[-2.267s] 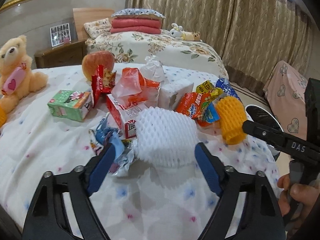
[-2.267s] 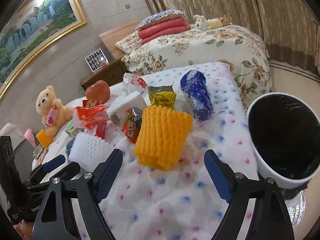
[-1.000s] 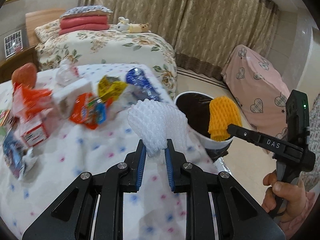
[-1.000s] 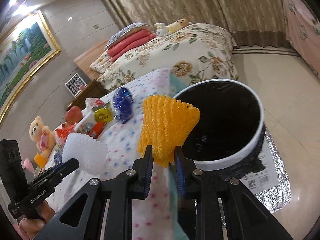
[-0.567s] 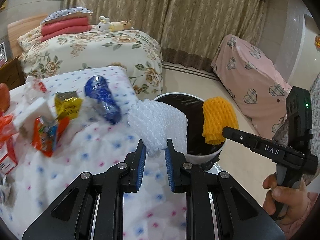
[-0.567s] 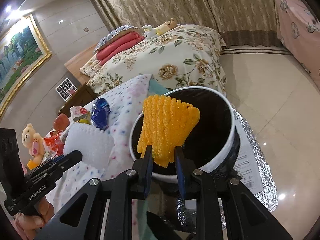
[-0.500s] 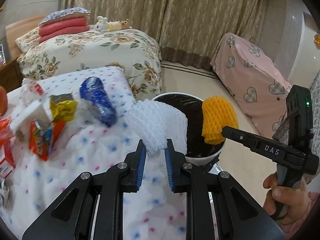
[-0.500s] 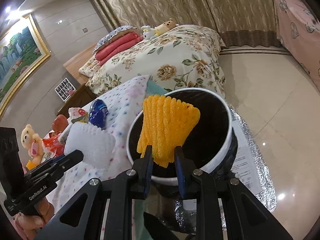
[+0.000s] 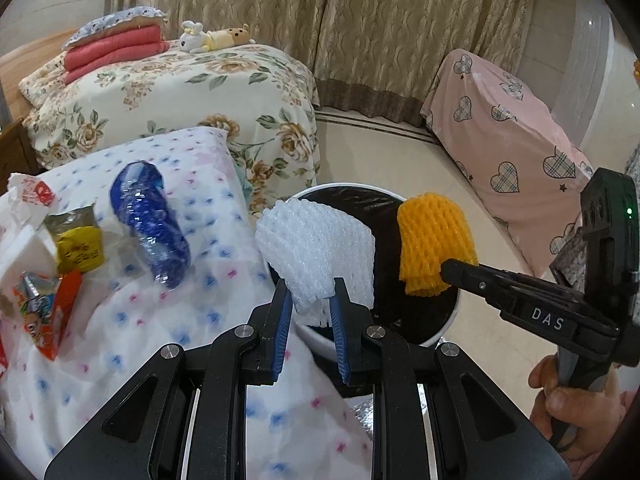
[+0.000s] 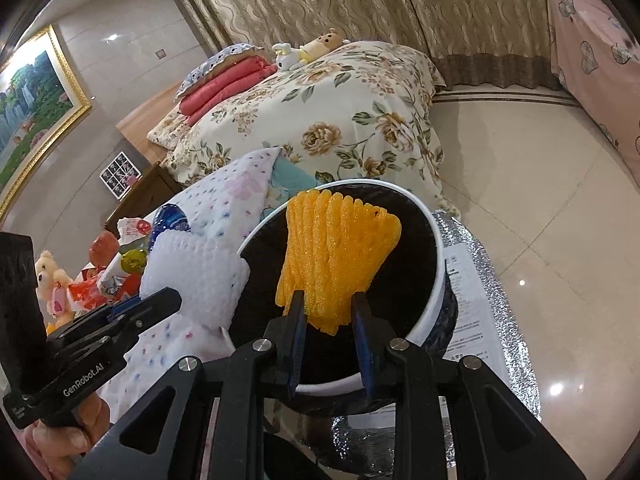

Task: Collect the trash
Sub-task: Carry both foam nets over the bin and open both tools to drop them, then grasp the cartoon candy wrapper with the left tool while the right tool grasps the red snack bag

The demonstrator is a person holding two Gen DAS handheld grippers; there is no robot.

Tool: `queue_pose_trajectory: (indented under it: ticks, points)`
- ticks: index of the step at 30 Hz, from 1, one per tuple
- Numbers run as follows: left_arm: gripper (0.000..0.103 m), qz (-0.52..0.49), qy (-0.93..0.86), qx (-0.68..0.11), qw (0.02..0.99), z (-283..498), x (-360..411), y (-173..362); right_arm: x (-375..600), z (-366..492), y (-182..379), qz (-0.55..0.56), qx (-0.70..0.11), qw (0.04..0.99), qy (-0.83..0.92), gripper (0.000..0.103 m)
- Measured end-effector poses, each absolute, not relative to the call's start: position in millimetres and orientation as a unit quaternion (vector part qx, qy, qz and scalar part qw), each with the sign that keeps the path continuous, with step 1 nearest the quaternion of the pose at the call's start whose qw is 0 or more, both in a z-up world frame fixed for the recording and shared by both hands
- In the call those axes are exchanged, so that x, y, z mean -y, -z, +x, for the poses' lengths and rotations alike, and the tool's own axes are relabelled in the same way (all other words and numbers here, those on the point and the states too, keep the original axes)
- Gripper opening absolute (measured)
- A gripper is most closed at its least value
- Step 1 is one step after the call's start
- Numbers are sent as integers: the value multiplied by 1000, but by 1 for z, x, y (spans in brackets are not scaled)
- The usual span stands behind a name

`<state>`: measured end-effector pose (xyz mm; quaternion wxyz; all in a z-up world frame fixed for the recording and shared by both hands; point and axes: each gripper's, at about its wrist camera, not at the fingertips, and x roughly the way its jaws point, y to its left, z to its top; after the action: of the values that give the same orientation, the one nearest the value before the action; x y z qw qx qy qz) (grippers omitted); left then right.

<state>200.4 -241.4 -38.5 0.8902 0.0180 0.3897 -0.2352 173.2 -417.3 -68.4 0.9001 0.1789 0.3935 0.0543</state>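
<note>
Now both foam nets (image 9: 316,248) (image 10: 336,260) above the bin (image 10: 434,256).

The mouth of the black-lined bin (image 10: 434,248) lies open under both my tongs, nothing across it. My left tongs (image 9: 310,310) and right tongs (image 9: 450,268) hang near each other above it with a clear gap between. The polka-dot bed (image 9: 208,280) edge touches the bin's left rim. To the right, bare floor (image 10: 540,184) gives free passage.
</note>
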Motion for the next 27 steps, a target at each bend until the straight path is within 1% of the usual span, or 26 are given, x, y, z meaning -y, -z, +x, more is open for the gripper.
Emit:
queue_pose_trajectory:
  ticks: [5, 6, 7, 8, 9, 10, 11, 12, 13, 16, 20, 27]
  points:
    - [20, 23, 239, -394, 887, 204, 249, 41, 424, 177, 69, 185, -396, 898, -53, 25]
    - [21, 23, 240, -395, 887, 204, 250, 42, 425, 177, 69, 184, -396, 898, -52, 25]
    - [27, 24, 240, -396, 886, 204, 251, 42, 425, 177, 68, 183, -397, 898, -51, 25]
    - [37, 26, 239, -397, 886, 204, 251, 43, 424, 177, 68, 183, -397, 898, -50, 27]
    - [43, 26, 238, -397, 886, 204, 251, 43, 425, 178, 68, 183, -398, 898, -47, 35]
    - [55, 24, 235, -397, 887, 204, 249, 43, 426, 179, 68, 184, -402, 896, -42, 41]
    - [62, 23, 233, -395, 889, 204, 248, 43, 426, 180, 69, 187, -404, 895, -41, 55]
    - [64, 21, 229, -393, 891, 203, 245, 43, 428, 179, 69, 192, -403, 894, -40, 63]
    - [65, 18, 226, -393, 891, 202, 242, 43, 429, 179, 69, 195, -402, 894, -39, 66]
    - [66, 9, 220, -399, 890, 197, 231, 46, 429, 175, 65, 201, -396, 895, -36, 67]
    - [68, -16, 221, -415, 883, 187, 210, 52, 420, 170, 60, 205, -387, 898, -41, 79]
    - [68, -50, 194, -416, 887, 164, 164, 54, 391, 165, 58, 202, -387, 898, -65, 82]
